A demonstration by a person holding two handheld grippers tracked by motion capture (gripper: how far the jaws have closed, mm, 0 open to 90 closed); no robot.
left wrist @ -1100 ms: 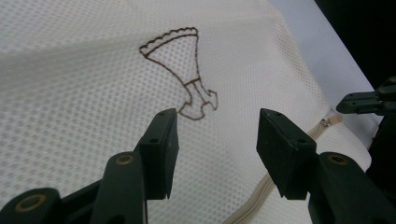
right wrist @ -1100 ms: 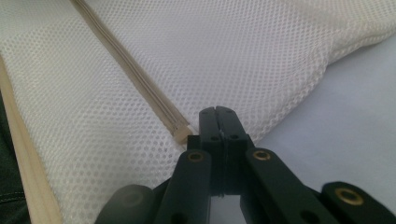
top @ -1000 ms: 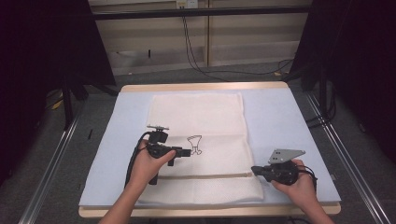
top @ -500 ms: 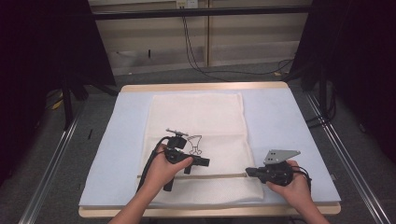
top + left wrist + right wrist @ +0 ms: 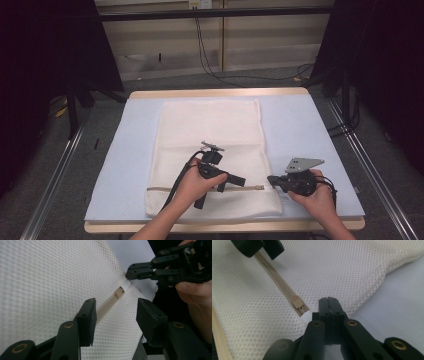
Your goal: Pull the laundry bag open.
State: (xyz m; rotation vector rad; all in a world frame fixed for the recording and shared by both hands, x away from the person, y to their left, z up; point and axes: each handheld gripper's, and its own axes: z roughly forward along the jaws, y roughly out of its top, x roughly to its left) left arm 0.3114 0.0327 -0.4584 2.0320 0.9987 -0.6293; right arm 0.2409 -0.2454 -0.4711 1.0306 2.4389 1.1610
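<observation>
A white mesh bag [image 5: 210, 130] lies flat on the blue mat [image 5: 310, 125]. Its tan zipper [image 5: 250, 188] runs along the near end, and the zipper pull [image 5: 119, 293] sits close to the bag's right edge beside a white end tab [image 5: 307, 315]. My left gripper [image 5: 231, 183] hovers low over the zipper. Its jaws have just been closing a little and stand open astride the zipper tape [image 5: 106, 307], pads not touching it. My right gripper [image 5: 271, 179] is shut on the bag's right edge just beside the end tab [image 5: 126, 284].
The wooden table edge [image 5: 215, 93] frames the mat. Bare mat lies left and right of the bag. Metal rails [image 5: 55, 180] run along the floor on both sides, and cables [image 5: 210, 55] hang behind the table.
My left gripper has moved right and nearer across the bag, ending over the zipper close to the right gripper. The right gripper has stayed at the bag's edge.
</observation>
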